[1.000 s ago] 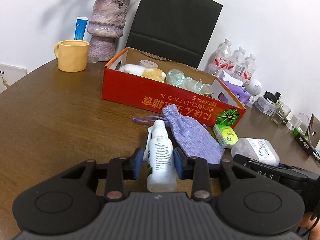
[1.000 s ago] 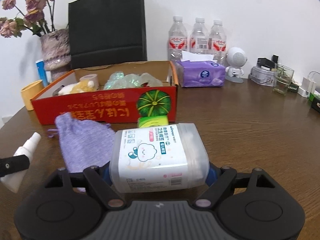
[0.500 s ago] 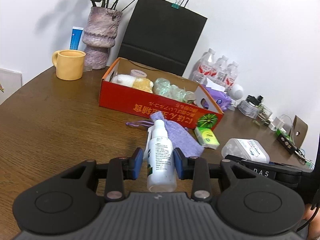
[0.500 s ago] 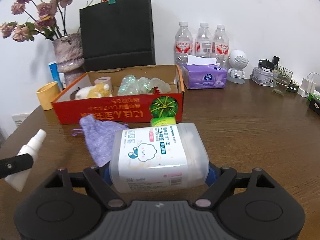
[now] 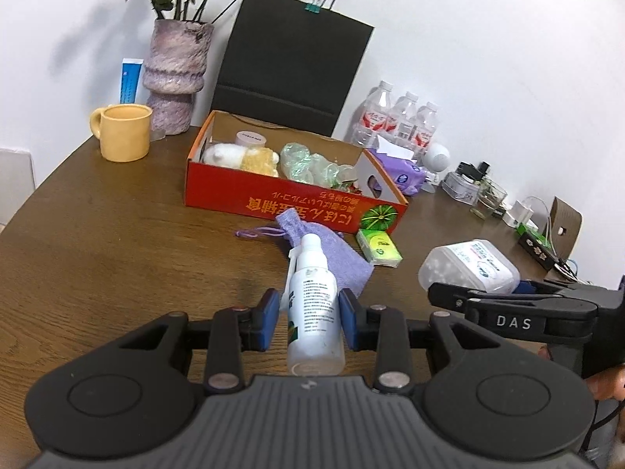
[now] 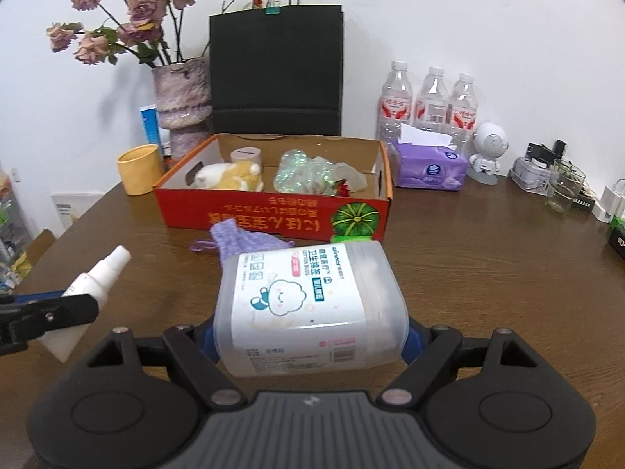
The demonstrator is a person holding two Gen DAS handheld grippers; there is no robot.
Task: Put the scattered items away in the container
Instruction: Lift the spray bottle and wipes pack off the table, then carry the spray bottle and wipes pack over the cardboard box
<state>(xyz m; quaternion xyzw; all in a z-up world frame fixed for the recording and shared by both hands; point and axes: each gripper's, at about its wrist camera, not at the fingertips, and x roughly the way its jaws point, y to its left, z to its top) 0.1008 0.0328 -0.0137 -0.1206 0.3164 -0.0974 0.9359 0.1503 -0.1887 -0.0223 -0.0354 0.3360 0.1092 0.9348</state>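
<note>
Moved: both grippers sit higher and further back from the box than a second ago — more table shows between them and it, grips unchanged.
Spray bottle (image 5: 312, 301): white, nozzle pointing at the box; base cut off behind the left gripper body, label print too small to read.
Swab tub (image 6: 308, 308): clear plastic, lying sideways; lower edge hidden by the right gripper body.
Left gripper (image 5: 309, 322): jaws narrow, blue pads clamped on the bottle's sides.
Right gripper (image 6: 310, 340): jaws wide, pressed on both ends of the tub — pads mostly hidden behind it.
Purple pouch (image 5: 332, 250): on the table just in front of the box, partly covered by the bottle in the left view.
Green packet (image 5: 379, 248): beside the pouch, near the box corner.
Red box (image 6: 273, 217): open top, holds a plush toy (image 6: 230, 176), a small jar and crinkled clear wrap; far floor not visible.
</note>
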